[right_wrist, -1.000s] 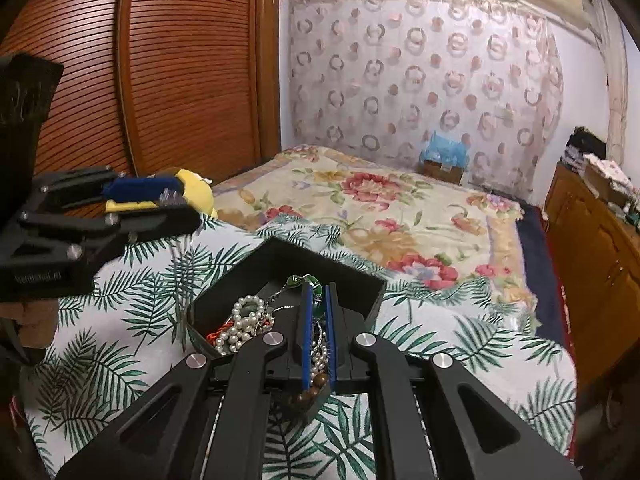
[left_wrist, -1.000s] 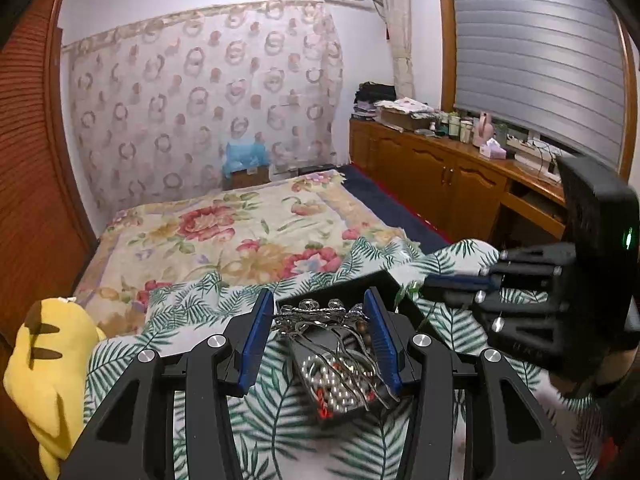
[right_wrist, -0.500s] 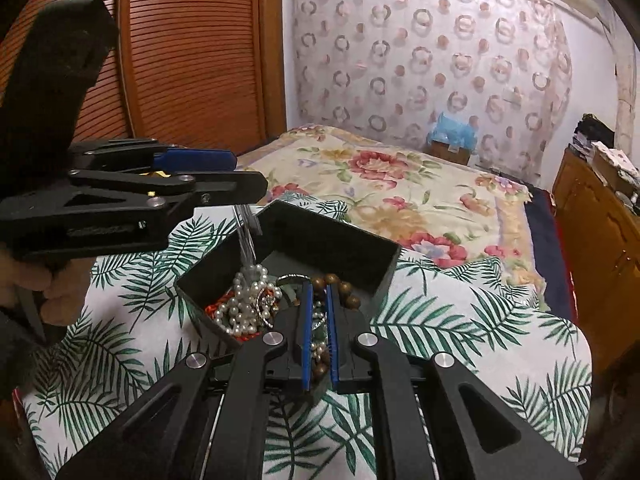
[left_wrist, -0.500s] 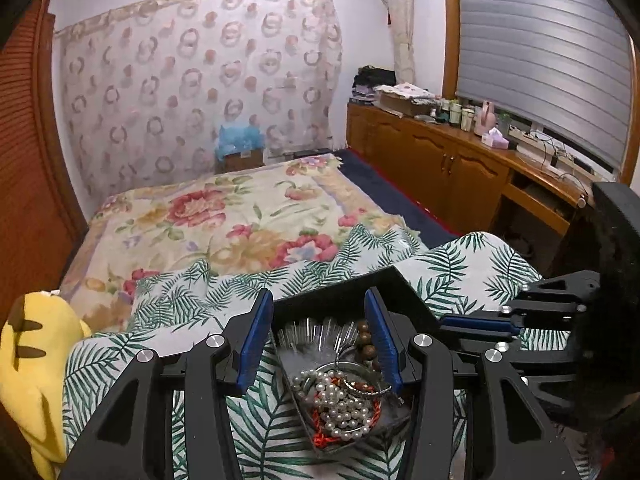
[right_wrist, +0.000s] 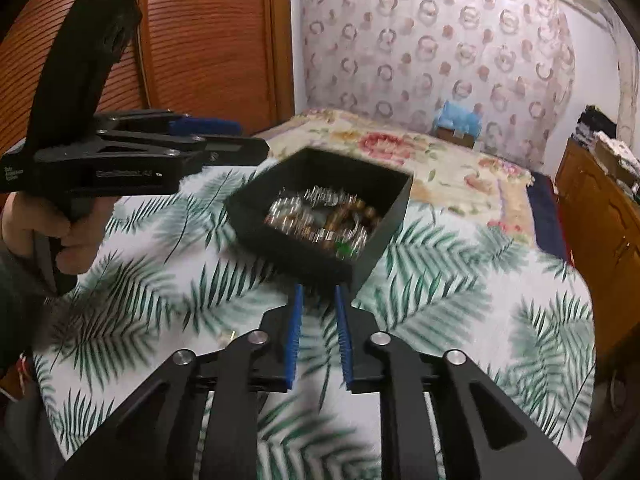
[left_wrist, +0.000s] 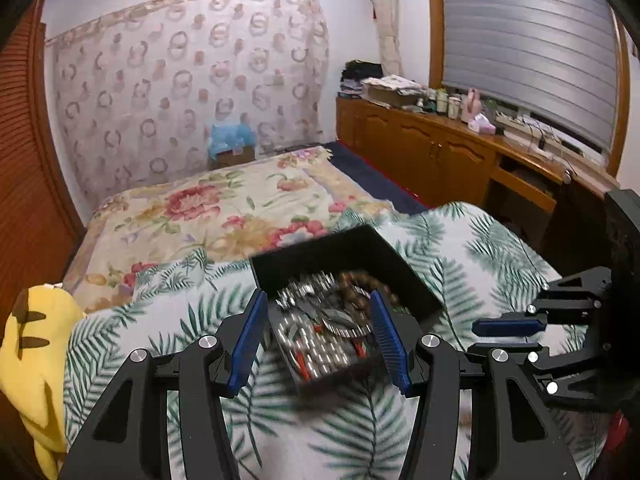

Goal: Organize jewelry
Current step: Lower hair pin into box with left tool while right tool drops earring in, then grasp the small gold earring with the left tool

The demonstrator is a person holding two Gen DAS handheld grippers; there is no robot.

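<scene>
The left tongs (left_wrist: 320, 336) gape wide above the square black plastic jewelry box (right_wrist: 320, 208); the right tongs (right_wrist: 318, 340), parted and empty, hang just short of its near corner. The box sits on the palm-leaf-print tabletop (right_wrist: 460, 300). Best single out one strand from the tangle before pinching.

A bedroom in a home is shown. A bed (left_wrist: 224, 208) with a flowery blanket is seen by a curtain (left_wrist: 192, 92) with ring patterns, and a yellow soft toy (left_wrist: 28, 344) is seen at its side. Wooden cupboards (left_wrist: 432, 160) piled with bottles and clothes are set under a shuttered window (left_wrist: 528, 52).
</scene>
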